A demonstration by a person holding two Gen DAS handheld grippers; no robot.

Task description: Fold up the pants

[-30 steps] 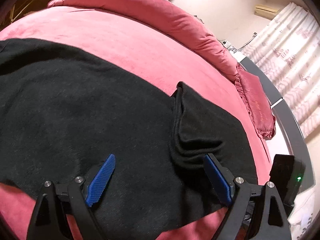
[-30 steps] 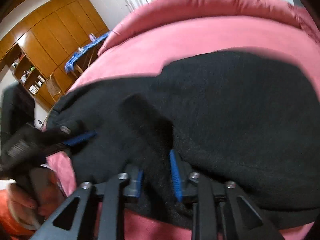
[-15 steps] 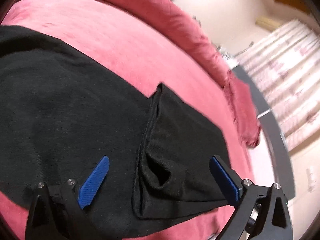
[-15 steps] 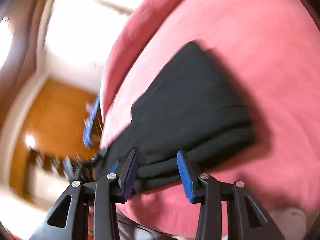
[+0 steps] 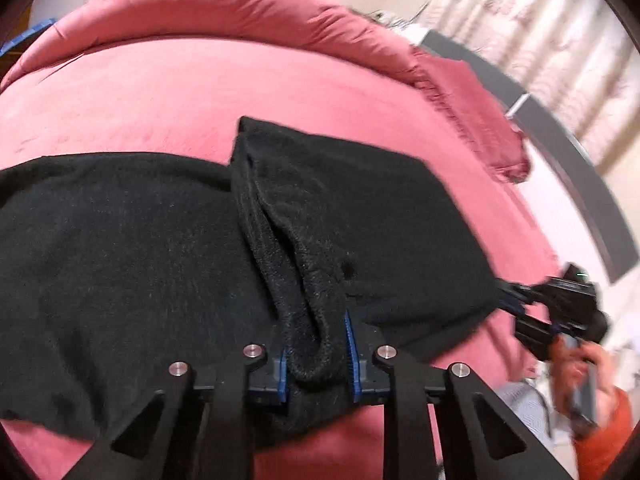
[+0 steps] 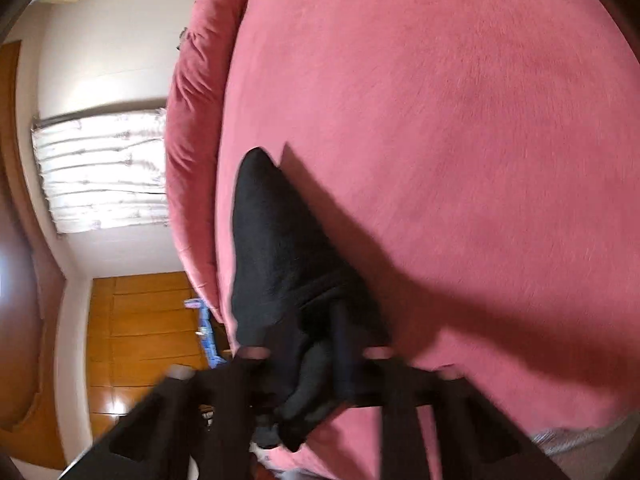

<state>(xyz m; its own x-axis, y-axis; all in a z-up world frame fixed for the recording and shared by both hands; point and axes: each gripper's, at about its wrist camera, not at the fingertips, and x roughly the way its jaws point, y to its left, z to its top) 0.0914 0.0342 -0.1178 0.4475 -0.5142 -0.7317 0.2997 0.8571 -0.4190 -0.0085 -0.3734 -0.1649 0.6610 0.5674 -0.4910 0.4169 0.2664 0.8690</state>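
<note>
Black fleece pants [image 5: 140, 240] lie spread on the round pink velvet bed [image 5: 200, 92]; the left gripper [image 5: 316, 364] has just closed its blue pads on a bunched hem fold. Only the left view shows the right gripper [image 5: 516, 304] and the hand [image 5: 580, 372] holding it. In the blurred right view, those jaws have just closed and pinch a dark fabric corner [image 6: 304, 360]; no writing is legible.

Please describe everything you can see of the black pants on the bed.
The black pants look like soft, fuzzy fleece. They lie spread on the pink bed, one part folded over the rest. A thick rolled hem is bunched between the blue pads of the left gripper, which is shut on it. The right gripper pinches another edge; the jaws of both have just been closing.
</note>
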